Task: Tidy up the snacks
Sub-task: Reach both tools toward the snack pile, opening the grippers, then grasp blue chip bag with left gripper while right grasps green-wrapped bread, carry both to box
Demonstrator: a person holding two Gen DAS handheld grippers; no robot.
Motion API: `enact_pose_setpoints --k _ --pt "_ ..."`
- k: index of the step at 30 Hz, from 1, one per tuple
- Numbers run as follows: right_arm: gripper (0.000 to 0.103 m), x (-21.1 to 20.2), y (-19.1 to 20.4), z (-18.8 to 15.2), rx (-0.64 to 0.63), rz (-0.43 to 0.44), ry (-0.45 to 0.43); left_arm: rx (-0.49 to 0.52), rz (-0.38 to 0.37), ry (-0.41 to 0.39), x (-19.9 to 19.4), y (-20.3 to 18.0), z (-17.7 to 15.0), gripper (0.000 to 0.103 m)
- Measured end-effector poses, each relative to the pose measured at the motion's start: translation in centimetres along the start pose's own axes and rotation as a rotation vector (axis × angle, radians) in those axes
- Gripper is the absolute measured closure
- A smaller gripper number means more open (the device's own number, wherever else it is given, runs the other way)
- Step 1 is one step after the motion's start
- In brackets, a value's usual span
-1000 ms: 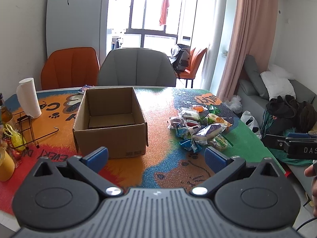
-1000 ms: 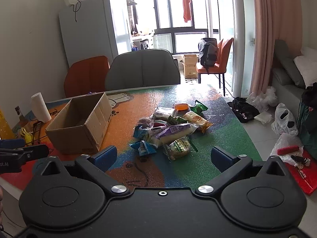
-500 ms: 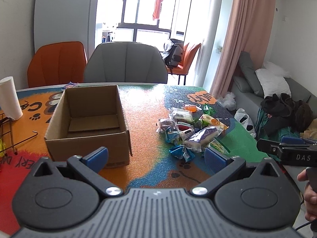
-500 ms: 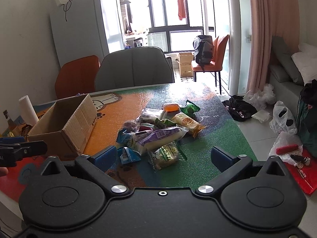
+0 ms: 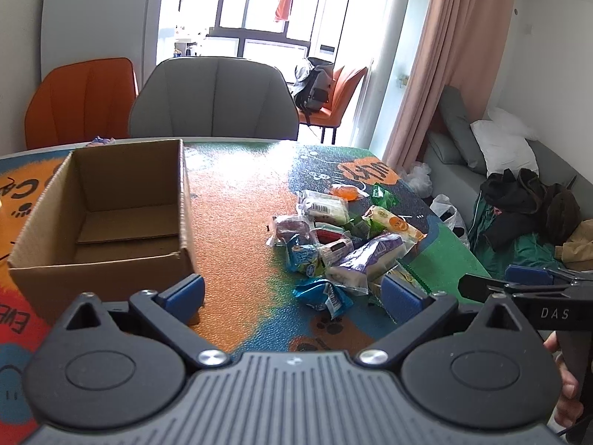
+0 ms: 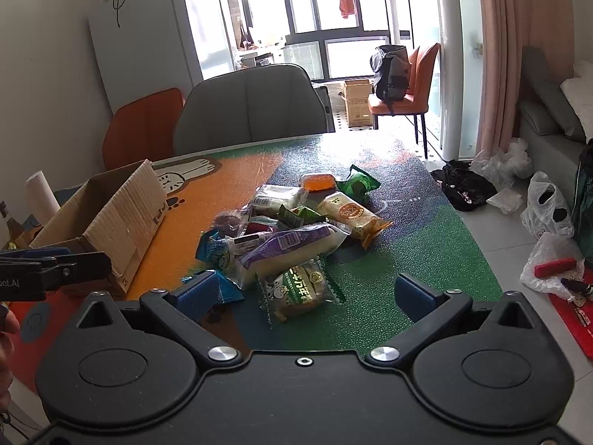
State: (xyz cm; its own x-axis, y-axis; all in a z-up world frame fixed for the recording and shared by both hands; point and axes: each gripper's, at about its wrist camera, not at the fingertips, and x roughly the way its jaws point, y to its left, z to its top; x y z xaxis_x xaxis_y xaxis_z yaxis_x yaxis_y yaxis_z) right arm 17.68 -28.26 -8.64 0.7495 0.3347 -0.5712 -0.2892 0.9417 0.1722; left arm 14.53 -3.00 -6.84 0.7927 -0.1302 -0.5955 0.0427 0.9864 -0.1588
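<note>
Both grippers hang over the table's near edge with jaws spread wide and nothing between them: the left gripper [image 5: 292, 291] faces the gap between box and snacks, the right gripper [image 6: 305, 291] the near end of the snacks [image 6: 292, 230]. These lie heaped toward the table's right edge; the box [image 5: 111, 215], open and empty, sits well apart toward the left edge. The risks, as I judge them: the packets overlap, so closing on the nearest green one [image 6: 298, 289] may pinch a neighbour or drag the heap toward the right edge; slick wrappers may slip out; soft contents may crush
</note>
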Motion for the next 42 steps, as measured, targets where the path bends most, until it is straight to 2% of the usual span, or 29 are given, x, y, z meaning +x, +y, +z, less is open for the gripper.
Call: enact_pose_setpoints --k 5,10,16,26,32,36,41,42 --pt "0.002 1.8 -0.4 -0.1 -0.016 0.017 0.022 -0.002 -0.009 0.013 2.1 -0.3 0.2 0.002" --pt "0.012 3.8 -0.7 -0.2 -0.02 0.033 0.069 0.004 -0.024 0.045 4.3 -0.6 0.1 0.008" --pt "0.017 5.6 -0.9 -0.3 -0.024 0.044 0.108 -0.003 -0.03 0.086 6.5 -0.5 0.1 0.013" --pt "0.018 8.0 -0.8 -0.2 -0.071 0.024 0.152 -0.014 -0.059 0.156 9.9 -0.6 0.0 0.025" --pt "0.018 9.0 -0.3 -0.5 -0.101 0.046 0.182 -0.019 -0.075 0.195 11.5 -0.7 -0.2 0.028" --pt "0.02 9.7 0.3 -0.9 -0.131 0.06 0.204 -0.022 -0.092 0.226 12.4 -0.8 -0.4 0.036" --pt "0.02 9.9 0.8 -1.4 -0.178 0.049 0.189 0.019 -0.092 0.22 12.8 -1.2 -0.7 0.037" --pt "0.022 9.9 0.9 -1.5 -0.184 0.043 0.183 0.024 -0.087 0.218 12.8 -1.2 -0.7 0.039"
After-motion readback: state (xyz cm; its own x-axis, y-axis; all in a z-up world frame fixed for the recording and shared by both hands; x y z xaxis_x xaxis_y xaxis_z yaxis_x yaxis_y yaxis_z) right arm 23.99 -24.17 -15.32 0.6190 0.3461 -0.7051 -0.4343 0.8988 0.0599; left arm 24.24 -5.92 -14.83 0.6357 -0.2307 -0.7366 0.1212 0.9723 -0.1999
